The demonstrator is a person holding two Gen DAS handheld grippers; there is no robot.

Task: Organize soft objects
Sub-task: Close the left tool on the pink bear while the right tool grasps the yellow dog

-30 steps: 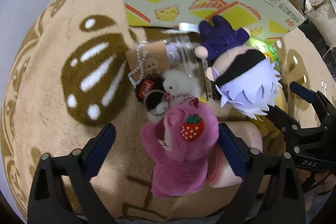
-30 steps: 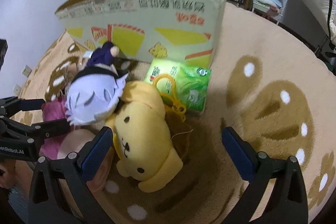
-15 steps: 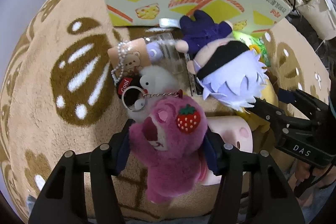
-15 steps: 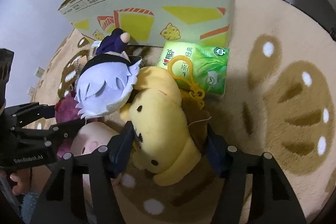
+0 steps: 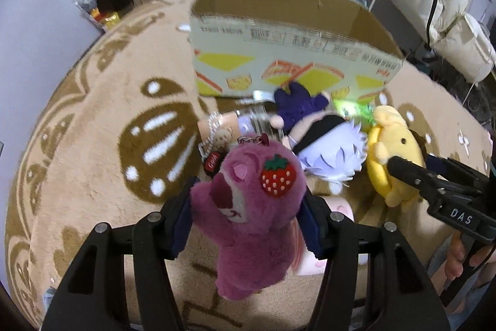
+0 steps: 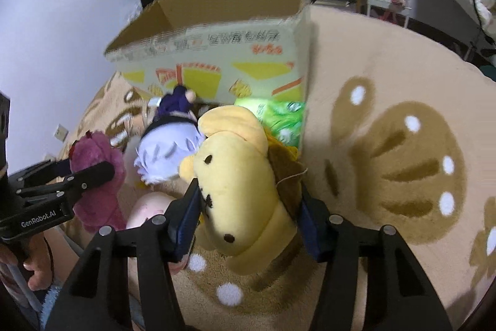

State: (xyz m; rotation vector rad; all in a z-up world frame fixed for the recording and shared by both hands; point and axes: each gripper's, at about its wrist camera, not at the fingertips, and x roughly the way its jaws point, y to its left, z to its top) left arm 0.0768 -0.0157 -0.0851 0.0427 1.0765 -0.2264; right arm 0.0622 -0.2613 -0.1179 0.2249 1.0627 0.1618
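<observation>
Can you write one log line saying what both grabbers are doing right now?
left gripper: shut on pink bear | right gripper: closing on yellow dog plush | cardboard box: open, behind toys

— How many soft toys can you count?

— Four: one purple bear (image 5: 254, 207), one yellow dog (image 6: 238, 176), one doll with pale hair (image 5: 328, 151), and one pink toy (image 5: 338, 207) that is mostly hidden.

— And boxes?

— One cardboard box (image 5: 288, 51). One green packet (image 6: 279, 117) lies beside it.

— How many tools?

— Two, a left tool (image 5: 248, 225) and a right tool (image 6: 248, 216).

— Rugs?

— One rug (image 5: 93, 145).
</observation>
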